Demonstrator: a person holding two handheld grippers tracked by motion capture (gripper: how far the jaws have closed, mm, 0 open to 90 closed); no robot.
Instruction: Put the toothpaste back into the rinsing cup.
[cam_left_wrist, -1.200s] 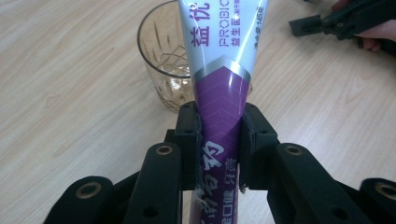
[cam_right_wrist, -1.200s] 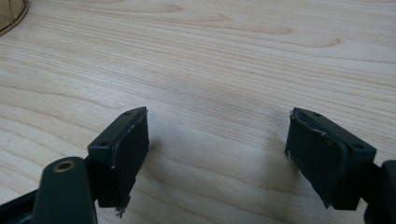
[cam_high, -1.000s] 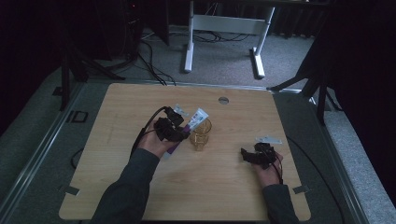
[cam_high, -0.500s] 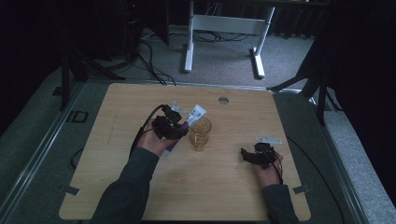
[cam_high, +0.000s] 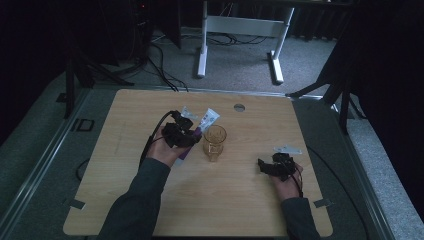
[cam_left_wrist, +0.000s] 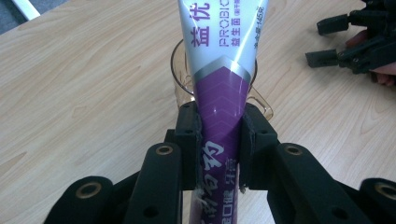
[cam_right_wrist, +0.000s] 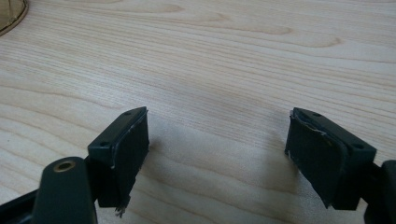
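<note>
A purple and white toothpaste tube (cam_left_wrist: 222, 70) sits clamped between the jaws of my left gripper (cam_left_wrist: 219, 116). Its white end points up and away over a clear amber glass mug (cam_left_wrist: 183, 81) standing just beyond the fingertips. From above, the left gripper (cam_high: 192, 136) and the tube (cam_high: 209, 119) are left of the mug (cam_high: 214, 142), near the table's middle. My right gripper (cam_high: 262, 167) rests low at the right side of the table, its jaws apart over bare wood with nothing between them (cam_right_wrist: 217, 135). It also appears far off in the left gripper view (cam_left_wrist: 316, 42).
The wooden table (cam_high: 125, 200) has a round cable hole (cam_high: 239, 107) near its far edge. A white desk frame (cam_high: 202, 50) and loose cables lie on the grey floor beyond. The mug's base (cam_right_wrist: 9, 14) shows at the top-left corner of the right gripper view.
</note>
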